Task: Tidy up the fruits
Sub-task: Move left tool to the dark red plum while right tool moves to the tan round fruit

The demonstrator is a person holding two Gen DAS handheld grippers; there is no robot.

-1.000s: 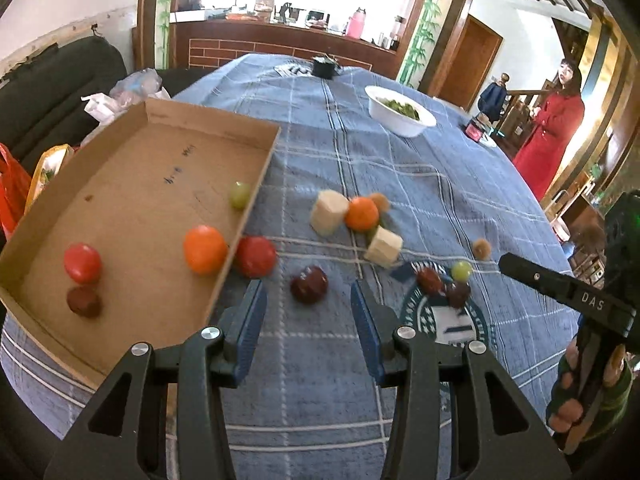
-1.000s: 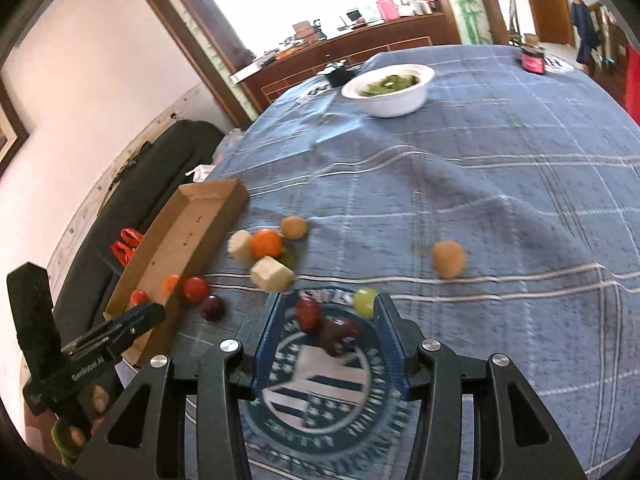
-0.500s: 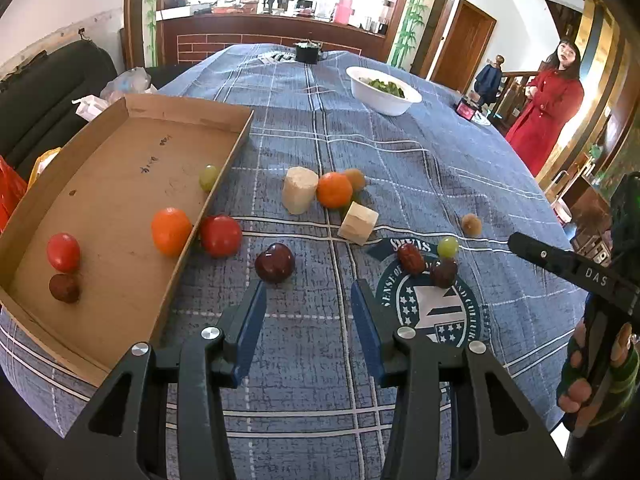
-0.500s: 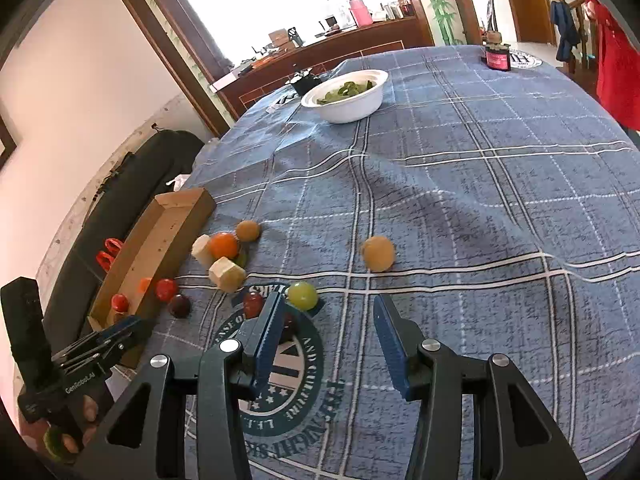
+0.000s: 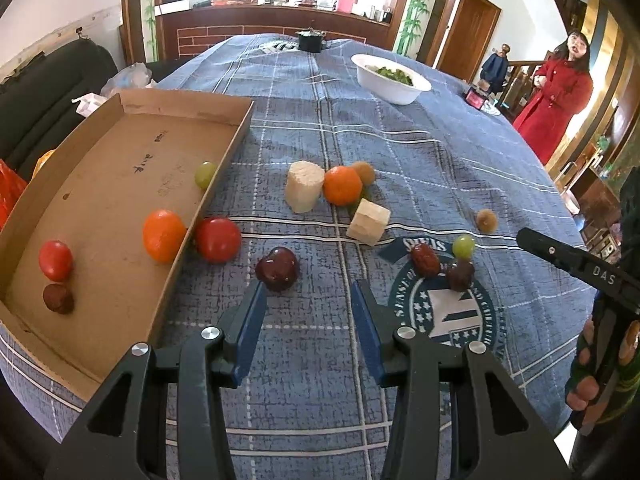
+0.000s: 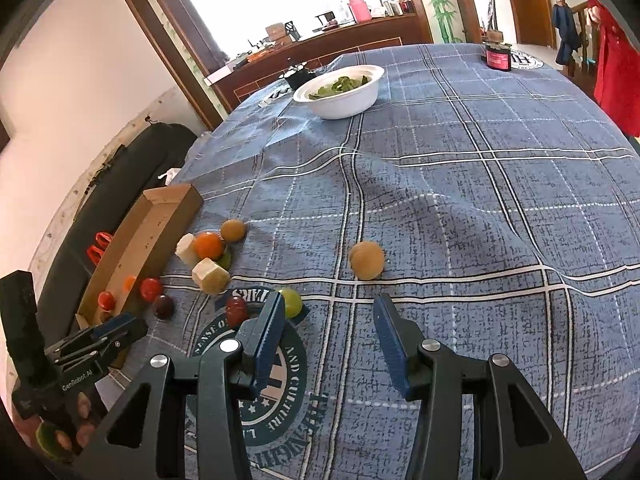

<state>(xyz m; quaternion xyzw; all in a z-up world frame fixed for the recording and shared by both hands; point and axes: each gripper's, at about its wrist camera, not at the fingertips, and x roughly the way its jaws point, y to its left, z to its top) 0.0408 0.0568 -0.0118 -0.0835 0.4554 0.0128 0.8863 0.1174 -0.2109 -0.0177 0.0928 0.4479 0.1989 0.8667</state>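
Note:
A cardboard tray (image 5: pixel 100 184) at the left holds a tomato (image 5: pixel 55 260), a dark fruit (image 5: pixel 58 298), an orange (image 5: pixel 163 235) and a green grape (image 5: pixel 205 174). On the blue cloth lie a red tomato (image 5: pixel 218 239), a dark cherry (image 5: pixel 277 269), an orange (image 5: pixel 342 185), a red date (image 5: pixel 425 260), a dark fruit (image 5: pixel 460 275) and a green grape (image 5: pixel 463 246). My left gripper (image 5: pixel 308 296) is open and empty, with the cherry just ahead of its left finger. My right gripper (image 6: pixel 328 308) is open and empty. The grape (image 6: pixel 291 302) sits beside its left finger and a brown fruit (image 6: pixel 366 260) lies ahead.
Two pale blocks (image 5: pixel 304 192) (image 5: pixel 368 222) stand among the fruits. A white bowl of greens (image 6: pixel 340 90) and a dark jar (image 6: pixel 497 56) sit farther back. A person in a red coat (image 5: pixel 556 92) stands beyond the table's right edge. A sofa runs along the left.
The right gripper slid right, so the date and grape cluster once between its fingers now lies left of them. The left gripper shifted right of the cherry. Both stayed open.

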